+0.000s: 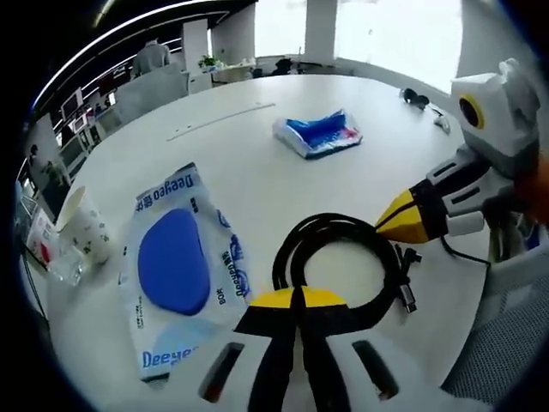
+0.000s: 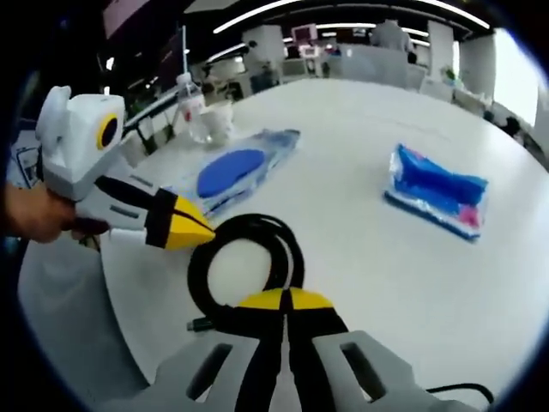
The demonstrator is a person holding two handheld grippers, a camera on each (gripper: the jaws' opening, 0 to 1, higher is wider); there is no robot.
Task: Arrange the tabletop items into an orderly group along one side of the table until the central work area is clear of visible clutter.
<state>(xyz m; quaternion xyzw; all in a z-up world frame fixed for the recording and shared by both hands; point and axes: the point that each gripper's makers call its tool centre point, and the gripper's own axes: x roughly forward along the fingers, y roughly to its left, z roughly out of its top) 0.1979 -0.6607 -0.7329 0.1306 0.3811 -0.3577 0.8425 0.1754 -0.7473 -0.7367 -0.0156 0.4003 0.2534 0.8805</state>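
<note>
A black cable [image 1: 343, 230] lies coiled near the front of the white table [image 1: 249, 184]. In the left gripper view, my left gripper [image 1: 298, 298] has its yellow tips closed where the coil's near strands run in. My right gripper [image 1: 383, 225] comes in from the right, pointed and closed on the coil's right edge. The right gripper view has my right gripper [image 2: 286, 299] closed on the cable [image 2: 202, 266], and the left gripper [image 2: 208, 233] at the coil's upper left. A white Deeyeo packet [image 1: 176, 257] [image 2: 240, 167] with a blue oval and a blue packet [image 1: 319, 133] [image 2: 437, 189] lie further out.
A paper cup [image 1: 86, 225] and a clear bottle [image 2: 190, 101] stand at the table's edge beyond the Deeyeo packet. A small black item [image 1: 416, 97] lies at the far rim. A hand [image 2: 34, 215] holds the left gripper. A grey chair [image 1: 506, 343] is beside the table.
</note>
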